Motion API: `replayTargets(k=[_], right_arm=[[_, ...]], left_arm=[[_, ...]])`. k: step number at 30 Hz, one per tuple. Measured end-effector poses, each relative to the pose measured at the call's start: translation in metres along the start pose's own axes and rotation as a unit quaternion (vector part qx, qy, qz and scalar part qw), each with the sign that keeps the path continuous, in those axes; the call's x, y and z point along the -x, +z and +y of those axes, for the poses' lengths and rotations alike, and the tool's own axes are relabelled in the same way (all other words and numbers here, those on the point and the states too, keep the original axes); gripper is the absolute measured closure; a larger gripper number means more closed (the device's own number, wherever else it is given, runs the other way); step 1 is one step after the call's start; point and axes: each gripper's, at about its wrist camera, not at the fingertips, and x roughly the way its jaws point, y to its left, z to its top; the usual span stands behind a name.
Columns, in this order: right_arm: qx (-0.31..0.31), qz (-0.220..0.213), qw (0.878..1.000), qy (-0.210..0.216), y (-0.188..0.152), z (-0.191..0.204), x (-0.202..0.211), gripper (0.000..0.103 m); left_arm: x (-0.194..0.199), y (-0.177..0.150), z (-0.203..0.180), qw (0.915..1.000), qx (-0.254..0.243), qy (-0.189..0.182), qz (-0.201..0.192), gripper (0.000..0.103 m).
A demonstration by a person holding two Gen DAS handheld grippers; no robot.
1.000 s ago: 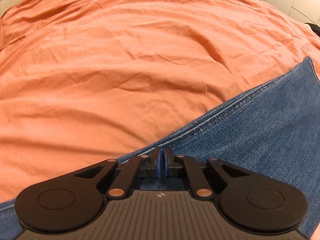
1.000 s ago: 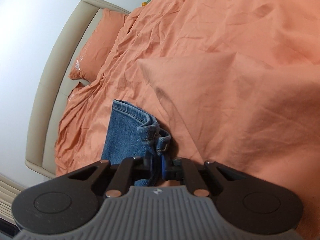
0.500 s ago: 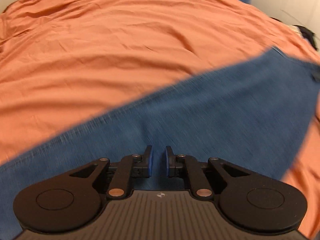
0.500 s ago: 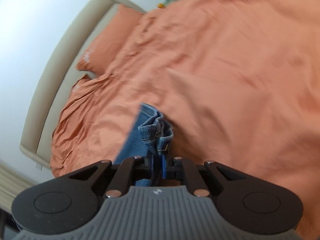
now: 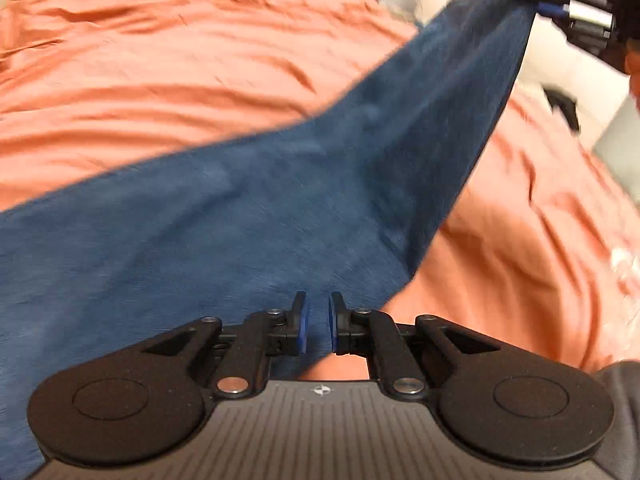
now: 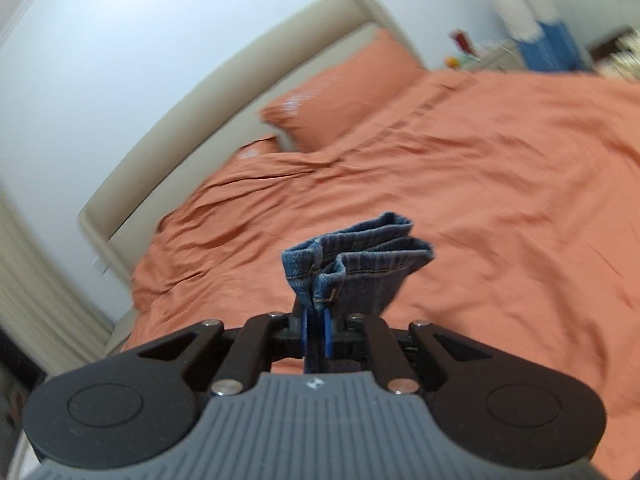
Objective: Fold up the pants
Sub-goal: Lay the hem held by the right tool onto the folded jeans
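Pants: my jeans (image 5: 248,216) hang stretched in the air over the orange bed (image 5: 140,80), running from low beside my left hand-held gripper up to the right one at the top corner of the left view.
Right hand-held gripper (image 6: 316,330): clamped on the bunched hem end of the jeans; stacked layers of denim stick up past the pads, so I judge both leg ends are caught together.
Left hand-held gripper (image 5: 317,326): pads apart with a clear gap, holding nothing; denim lies just ahead of the tips, and the lower edge of the cloth passes close by them.
Step in hand: I judge I am lifting one end high and need my left side to take a new hold lower down, so the fold can be carried over.
How to do it well: keep the right grip firm and steady so the layers do not slip out; bring the left tips onto the edge of the cloth, not the flat face, and close only once the denim sits between the pads.
Watch for: the views are blurred, so I cannot tell how even the edges lie.
Lay-down spot: the flat part of the bed, short of the pillows (image 6: 340,92).
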Motion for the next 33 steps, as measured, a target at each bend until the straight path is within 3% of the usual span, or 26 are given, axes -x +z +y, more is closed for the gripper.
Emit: replayTargets(k=[7,13,18,20,22,27,29,31,33], right_arm=[[0.078,0.008,0.995,0.056,-0.023,0.12,-0.017,0.1],[0.106,0.062,0.989,0.086,-0.092,0.191,-0.059,0.1],[0.135,0.172,0.973,0.075,-0.2,0.203,-0.108,0.101],[0.156,0.229,0.959,0.059,-0.247,0.201,-0.124,0.1],[0.175,0.257,0.949,0.046,-0.28,0.199,-0.129,0.1],[0.197,0.262,0.944,0.041,-0.305,0.199,-0.124,0.09],[0.2,0.269,0.94,0.059,-0.303,0.199,-0.121,0.074],[0.198,0.283,0.935,0.08,-0.3,0.198,-0.115,0.067],[0.189,0.293,0.932,0.099,-0.293,0.196,-0.111,0.066]], left_arm=[[0.088,0.0,0.067,0.9932,0.074,0.028,-0.085,0.091],[0.12,-0.024,0.12,0.9813,0.154,0.048,-0.105,0.088],[0.122,-0.053,0.145,0.9746,0.201,0.042,-0.088,0.087],[0.119,-0.063,0.151,0.9716,0.218,0.033,-0.086,0.081],[0.119,-0.071,0.157,0.9679,0.234,0.024,-0.088,0.071],[0.106,-0.079,0.17,0.9571,0.275,-0.002,-0.09,0.06],[0.099,-0.075,0.171,0.9544,0.285,-0.007,-0.09,0.057],[0.095,-0.071,0.173,0.9523,0.291,-0.011,-0.093,0.055],[0.091,-0.065,0.177,0.9493,0.298,-0.009,-0.098,0.055]])
